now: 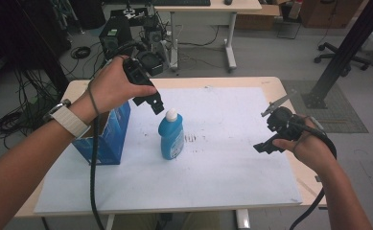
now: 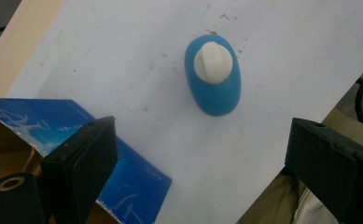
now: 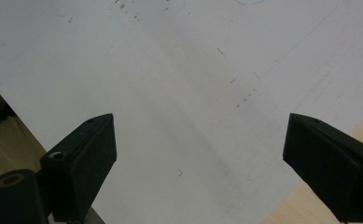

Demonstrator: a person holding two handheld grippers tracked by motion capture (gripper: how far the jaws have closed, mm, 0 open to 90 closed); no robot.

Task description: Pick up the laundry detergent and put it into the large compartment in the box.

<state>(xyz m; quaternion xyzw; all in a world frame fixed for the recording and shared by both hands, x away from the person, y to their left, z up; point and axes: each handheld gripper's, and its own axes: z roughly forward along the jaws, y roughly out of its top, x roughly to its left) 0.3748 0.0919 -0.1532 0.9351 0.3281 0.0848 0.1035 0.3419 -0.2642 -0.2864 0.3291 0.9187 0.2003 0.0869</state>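
Observation:
A blue bottle [image 1: 170, 136] with a white cap stands upright near the middle of the white sheet [image 1: 213, 177]. My left gripper [image 1: 154, 105] hangs just above and to the left of the cap, pointing down, open and empty. From the left gripper view I look down on the bottle [image 2: 212, 77], which lies beyond the wide-apart jaws. My right gripper [image 1: 266, 146] hovers over the sheet's right side, well away from the bottle. It is open, and between its jaws is bare white sheet [image 3: 193, 93].
An open blue cardboard box [image 1: 108, 136] stands at the left of the sheet, close to the bottle; its side [image 2: 100, 158] is below my left jaws. The wooden table edge [image 1: 289, 96] borders the sheet. Desks, cables and a black post stand beyond.

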